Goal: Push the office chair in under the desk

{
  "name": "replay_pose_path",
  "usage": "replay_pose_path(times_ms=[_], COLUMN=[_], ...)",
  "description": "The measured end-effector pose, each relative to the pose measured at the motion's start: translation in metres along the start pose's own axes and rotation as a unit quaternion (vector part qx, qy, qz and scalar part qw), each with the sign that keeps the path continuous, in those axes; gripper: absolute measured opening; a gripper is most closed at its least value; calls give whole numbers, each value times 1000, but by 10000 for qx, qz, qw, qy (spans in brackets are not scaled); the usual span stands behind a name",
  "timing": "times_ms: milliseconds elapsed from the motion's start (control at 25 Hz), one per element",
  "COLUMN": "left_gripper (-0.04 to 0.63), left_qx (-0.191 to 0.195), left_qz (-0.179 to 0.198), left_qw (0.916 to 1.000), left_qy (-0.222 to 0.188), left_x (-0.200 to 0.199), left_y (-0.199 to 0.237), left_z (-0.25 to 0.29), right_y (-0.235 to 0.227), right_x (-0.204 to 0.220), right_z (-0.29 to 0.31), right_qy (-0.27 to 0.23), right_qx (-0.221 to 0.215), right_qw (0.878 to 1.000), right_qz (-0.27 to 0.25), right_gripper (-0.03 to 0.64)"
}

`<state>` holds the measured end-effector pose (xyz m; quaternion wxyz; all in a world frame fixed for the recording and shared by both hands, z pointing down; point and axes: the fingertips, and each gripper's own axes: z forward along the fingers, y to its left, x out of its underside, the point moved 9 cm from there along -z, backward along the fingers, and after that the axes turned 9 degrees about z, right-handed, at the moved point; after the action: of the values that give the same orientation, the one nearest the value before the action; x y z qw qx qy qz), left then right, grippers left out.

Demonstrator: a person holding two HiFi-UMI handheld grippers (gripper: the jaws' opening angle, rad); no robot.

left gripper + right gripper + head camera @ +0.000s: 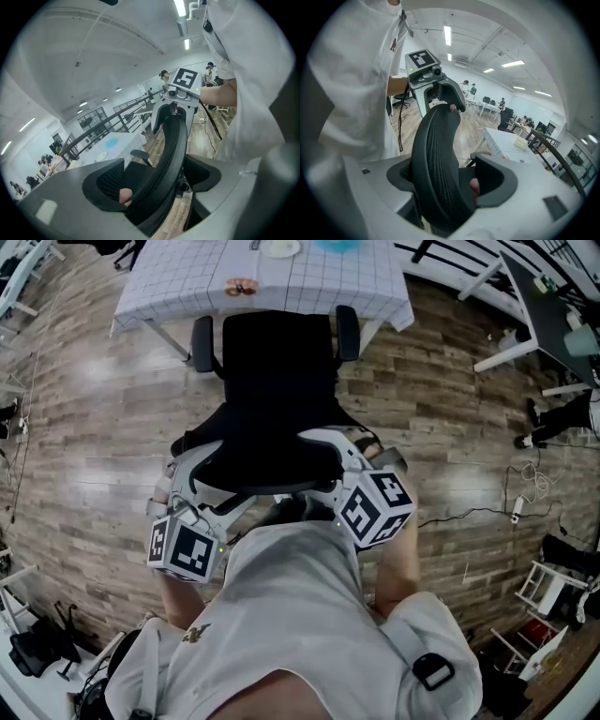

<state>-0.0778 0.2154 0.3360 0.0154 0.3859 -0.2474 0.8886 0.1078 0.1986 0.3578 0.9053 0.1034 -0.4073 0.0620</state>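
A black office chair (278, 390) stands on the wood floor, its seat facing a desk (187, 282) covered with a white checked cloth. The front of the seat is at the desk's edge. My left gripper (211, 486) clasps the left end of the backrest's top edge, and my right gripper (333, 470) clasps the right end. In the left gripper view the mesh backrest (171, 150) runs between the jaws of the left gripper (154, 187). In the right gripper view the backrest (436, 150) fills the jaws of the right gripper (445, 180), which stand wide round it.
A plate (280, 247) and a small object (242, 285) lie on the desk. A dark table (544, 306) stands at the upper right, with a cable (469, 514) on the floor below it. White racks (553, 582) and bags (37, 648) sit by the lower corners.
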Motion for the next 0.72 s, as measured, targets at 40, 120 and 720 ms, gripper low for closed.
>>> replay_pose_path(times_ms=[40, 120, 720], left_gripper=[390, 390, 390], left_qx=[-22, -36, -28], left_qz=[14, 36, 32], left_qw=[10000, 10000, 10000], left_qy=[-20, -32, -25], left_x=[1, 3, 8], left_y=[3, 7, 40], left_z=[1, 4, 30], right_y=[-3, -8, -49], right_x=[0, 0, 5], right_z=[1, 3, 12], right_qy=[-2, 3, 121], right_qx=[15, 25, -79], right_qw=[10000, 10000, 9999], right_qz=[-3, -11, -35], right_gripper=[339, 339, 337])
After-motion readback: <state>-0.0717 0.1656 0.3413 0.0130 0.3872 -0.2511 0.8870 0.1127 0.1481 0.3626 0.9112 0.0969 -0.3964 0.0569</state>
